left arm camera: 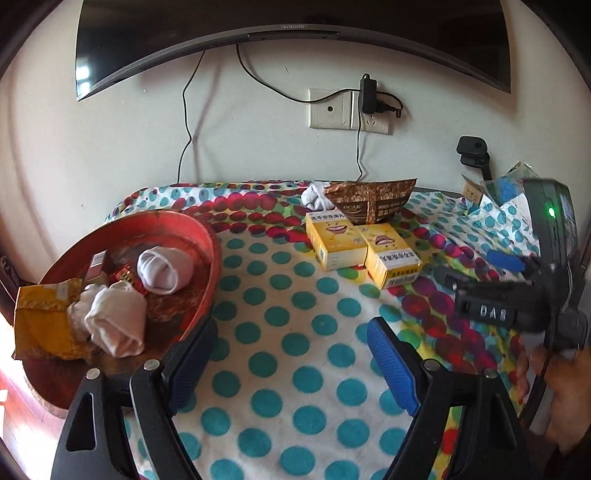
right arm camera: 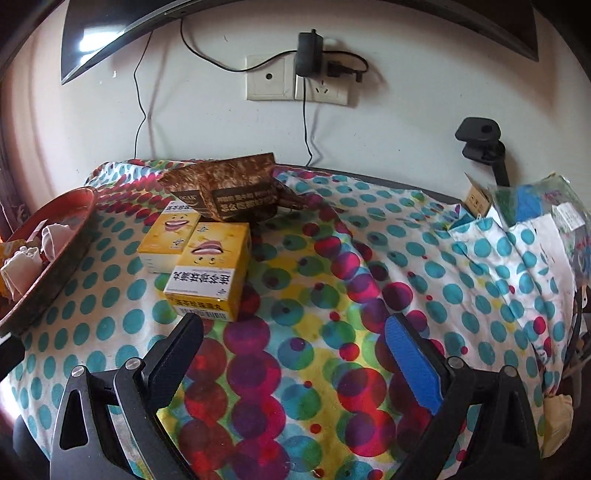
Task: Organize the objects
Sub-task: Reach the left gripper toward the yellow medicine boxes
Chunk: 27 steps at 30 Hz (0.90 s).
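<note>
Two yellow boxes with smiling mouths (left arm camera: 364,251) (right arm camera: 199,258) lie side by side on the dotted cloth, in front of a brown foil bag (left arm camera: 373,201) (right arm camera: 231,190). A white sock roll (left arm camera: 314,195) rests behind them. The red round tray (left arm camera: 177,229) (right arm camera: 70,229) at left holds rolled white socks (left arm camera: 164,269), a yellow packet (left arm camera: 44,321) and a small box. My left gripper (left arm camera: 291,354) is open over bare cloth beside the tray. My right gripper (right arm camera: 295,354) is open with nothing between its fingers, its left finger just short of the nearer yellow box.
A wall with a socket plate (right arm camera: 297,83), a plugged adapter and hanging cables backs the table, under a dark screen (left arm camera: 291,22). A black clamp (right arm camera: 482,138), a small carton and plastic bags (right arm camera: 532,203) crowd the right end. The right-hand gripper's body (left arm camera: 517,295) shows at right in the left wrist view.
</note>
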Available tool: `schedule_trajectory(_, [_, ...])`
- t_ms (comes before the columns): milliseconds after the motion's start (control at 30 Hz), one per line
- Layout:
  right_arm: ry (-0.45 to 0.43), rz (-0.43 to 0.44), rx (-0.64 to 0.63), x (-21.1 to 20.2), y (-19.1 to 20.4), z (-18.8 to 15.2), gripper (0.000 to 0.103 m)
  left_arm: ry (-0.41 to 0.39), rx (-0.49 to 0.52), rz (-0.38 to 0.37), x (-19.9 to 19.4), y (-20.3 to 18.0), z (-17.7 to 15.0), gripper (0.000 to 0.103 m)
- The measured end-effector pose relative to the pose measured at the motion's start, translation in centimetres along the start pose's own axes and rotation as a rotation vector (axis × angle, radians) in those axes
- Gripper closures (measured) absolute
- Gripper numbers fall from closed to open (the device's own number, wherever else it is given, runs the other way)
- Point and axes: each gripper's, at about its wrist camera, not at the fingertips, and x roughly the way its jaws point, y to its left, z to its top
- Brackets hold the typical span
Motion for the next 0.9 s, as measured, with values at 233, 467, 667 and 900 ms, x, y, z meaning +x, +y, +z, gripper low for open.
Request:
schedule_trajectory(233, [-0.019,0.054,0.036,-0.3,-0.9,-0.2,0.004,0.102,0.067,0.063,6.5,-3.3,3.3,0.018])
schedule_trajectory(467, [0.011,0.199,-0.012,0.9,2.5,1.3,0.004,-0.007,0.032,0.117,-0.1,-0.6,1.7,0.018])
schedule_trajectory(667, [0.089,0.096,-0.084,3.7,6.7,2.9,0.006,0.019,0.016,0.162,-1.8,1.9,-0.3,0.018])
schedule_trajectory(900, [0.131,0.011,0.007,5.8,4.2,3.1,0.010,0.022,0.025,0.113,0.4,0.9,1.4,0.018])
